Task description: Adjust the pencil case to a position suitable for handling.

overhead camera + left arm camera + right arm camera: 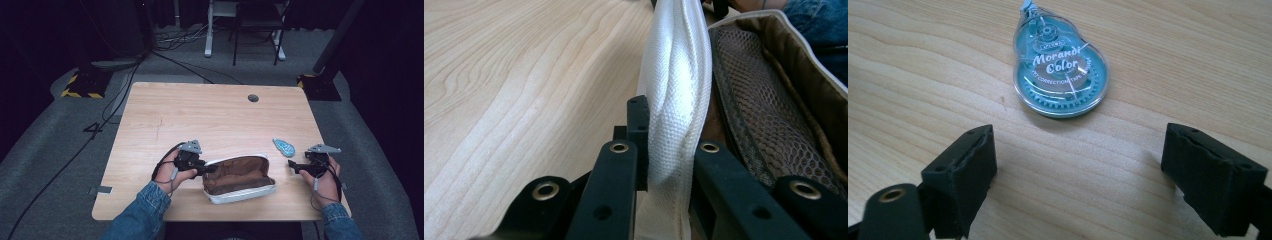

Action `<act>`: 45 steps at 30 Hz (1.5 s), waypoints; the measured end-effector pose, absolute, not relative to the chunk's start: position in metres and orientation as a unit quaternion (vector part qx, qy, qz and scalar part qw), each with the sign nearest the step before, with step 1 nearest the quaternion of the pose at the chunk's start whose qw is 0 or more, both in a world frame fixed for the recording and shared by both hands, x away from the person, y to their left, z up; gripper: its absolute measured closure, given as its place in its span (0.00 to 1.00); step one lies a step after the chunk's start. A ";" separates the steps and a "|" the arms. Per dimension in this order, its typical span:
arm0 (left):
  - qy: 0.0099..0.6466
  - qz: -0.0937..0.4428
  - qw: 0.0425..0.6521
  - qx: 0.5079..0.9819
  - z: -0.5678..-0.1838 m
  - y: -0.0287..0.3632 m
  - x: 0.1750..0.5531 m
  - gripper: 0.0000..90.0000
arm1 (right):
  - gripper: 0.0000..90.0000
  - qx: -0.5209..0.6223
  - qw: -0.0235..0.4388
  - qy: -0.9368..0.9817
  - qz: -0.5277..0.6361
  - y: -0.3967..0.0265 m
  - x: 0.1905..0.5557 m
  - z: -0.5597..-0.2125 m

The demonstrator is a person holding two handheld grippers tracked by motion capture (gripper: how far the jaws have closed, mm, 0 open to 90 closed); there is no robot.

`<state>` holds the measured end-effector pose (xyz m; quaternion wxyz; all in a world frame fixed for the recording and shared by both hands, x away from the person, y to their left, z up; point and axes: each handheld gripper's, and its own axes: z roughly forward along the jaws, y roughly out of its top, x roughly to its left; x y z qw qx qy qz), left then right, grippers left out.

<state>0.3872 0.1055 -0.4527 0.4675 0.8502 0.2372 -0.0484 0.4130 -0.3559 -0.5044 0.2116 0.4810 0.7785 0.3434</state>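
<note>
A white pencil case (239,192) with a brown mesh lining lies open near the table's front edge. My left gripper (206,169) is shut on the case's white fabric rim (676,100) at its left end; the mesh inside (764,115) runs along the right of the left gripper view. A teal correction tape (284,146) lies flat on the wood to the right of the case. My right gripper (291,165) stands open just short of the tape, its black pads (965,170) wide apart and empty, with the correction tape (1060,75) ahead of them.
The wooden table (200,115) has bare room behind the case and a round cable hole (253,98) at the back. Denim sleeves (145,210) come in from the front edge. Chair and desk legs (240,35) stand on the grey floor beyond.
</note>
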 end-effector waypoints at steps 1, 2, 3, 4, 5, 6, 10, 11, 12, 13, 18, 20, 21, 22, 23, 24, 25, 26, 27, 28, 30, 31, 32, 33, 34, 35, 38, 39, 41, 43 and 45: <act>0.240 -0.049 0.465 0.851 -0.454 0.107 0.387 0.94 | 0.16 0.481 0.212 0.778 0.343 -0.356 0.413 -0.504; 0.240 -0.048 0.463 0.852 -0.454 0.108 0.388 0.94 | 0.16 0.481 0.212 0.779 0.343 -0.356 0.413 -0.504; 0.241 -0.048 0.457 0.855 -0.455 0.110 0.388 0.94 | 0.16 0.480 0.212 0.779 0.344 -0.356 0.413 -0.504; 0.240 -0.046 0.455 0.856 -0.455 0.111 0.389 0.94 | 0.16 0.481 0.211 0.779 0.343 -0.356 0.413 -0.504; 0.238 -0.047 0.455 0.857 -0.455 0.112 0.389 0.94 | 0.16 0.481 0.211 0.778 0.344 -0.356 0.413 -0.504; 0.239 -0.048 0.454 0.857 -0.456 0.113 0.389 0.94 | 0.16 0.481 0.211 0.778 0.344 -0.356 0.413 -0.504; 0.240 -0.039 0.445 0.862 -0.457 0.114 0.390 0.94 | 0.16 0.481 0.211 0.779 0.344 -0.356 0.413 -0.504; 0.238 -0.037 0.441 0.865 -0.459 0.114 0.390 0.93 | 0.16 0.480 0.212 0.779 0.344 -0.356 0.413 -0.504; 0.238 -0.036 0.437 0.867 -0.460 0.114 0.390 0.93 | 0.16 0.481 0.211 0.779 0.343 -0.356 0.413 -0.504; 0.238 -0.033 0.434 0.868 -0.461 0.113 0.390 0.93 | 0.16 0.481 0.211 0.779 0.344 -0.356 0.413 -0.504; 0.240 -0.033 0.432 0.869 -0.463 0.113 0.391 0.92 | 0.16 0.481 0.211 0.779 0.343 -0.356 0.413 -0.504; 0.248 -0.024 0.437 0.864 -0.463 0.113 0.391 0.84 | 0.16 0.481 0.211 0.779 0.344 -0.356 0.413 -0.504; 0.257 -0.014 0.441 0.860 -0.463 0.113 0.391 0.75 | 0.16 0.481 0.211 0.779 0.344 -0.356 0.413 -0.504; 0.262 -0.007 0.442 0.858 -0.462 0.113 0.391 0.63 | 0.16 0.481 0.211 0.779 0.344 -0.356 0.413 -0.504; 0.265 -0.005 0.442 0.857 -0.461 0.113 0.391 0.56 | 0.16 0.481 0.211 0.779 0.344 -0.356 0.413 -0.504; 0.269 -0.001 0.444 0.855 -0.460 0.114 0.391 0.49 | 0.16 0.481 0.211 0.779 0.344 -0.356 0.413 -0.504; 0.270 0.003 0.445 0.854 -0.459 0.114 0.391 0.44 | 0.16 0.480 0.211 0.779 0.344 -0.356 0.413 -0.504; 0.271 0.007 0.446 0.853 -0.458 0.115 0.390 0.41 | 0.16 0.481 0.211 0.779 0.344 -0.356 0.413 -0.504; 0.271 0.007 0.446 0.853 -0.458 0.115 0.390 0.38 | 0.16 0.481 0.211 0.779 0.344 -0.356 0.413 -0.504; 0.270 0.015 0.449 0.852 -0.456 0.115 0.390 0.38 | 0.16 0.480 0.211 0.779 0.344 -0.356 0.413 -0.504; 0.268 0.021 0.456 0.848 -0.454 0.116 0.389 0.37 | 0.16 0.481 0.211 0.779 0.344 -0.356 0.413 -0.504; 0.267 0.022 0.459 0.847 -0.452 0.117 0.389 0.36 | 0.16 0.480 0.211 0.779 0.344 -0.356 0.413 -0.504; 0.267 0.023 0.460 0.846 -0.451 0.117 0.389 0.36 | 0.16 0.481 0.211 0.779 0.344 -0.356 0.413 -0.504; 0.265 0.027 0.463 0.845 -0.449 0.118 0.388 0.35 | 0.16 0.481 0.211 0.779 0.344 -0.356 0.413 -0.504; 0.265 0.029 0.466 0.844 -0.448 0.118 0.388 0.35 | 0.16 0.481 0.211 0.779 0.344 -0.356 0.413 -0.504; 0.266 0.030 0.471 0.841 -0.446 0.119 0.387 0.34 | 0.16 0.481 0.211 0.779 0.344 -0.356 0.413 -0.504; 0.267 0.042 0.476 0.837 -0.441 0.123 0.387 0.33 | 0.16 0.480 0.211 0.779 0.344 -0.356 0.413 -0.504; 0.266 0.044 0.479 0.835 -0.439 0.125 0.387 0.33 | 0.16 0.481 0.211 0.779 0.344 -0.356 0.413 -0.504; 0.268 0.049 0.484 0.832 -0.436 0.127 0.386 0.33 | 0.16 0.480 0.211 0.779 0.344 -0.356 0.413 -0.504; 0.269 0.058 0.495 0.824 -0.431 0.132 0.385 0.33 | 0.16 0.481 0.211 0.779 0.344 -0.356 0.413 -0.504; 0.271 0.062 0.508 0.815 -0.426 0.137 0.385 0.33 | 0.16 0.480 0.211 0.779 0.344 -0.356 0.413 -0.504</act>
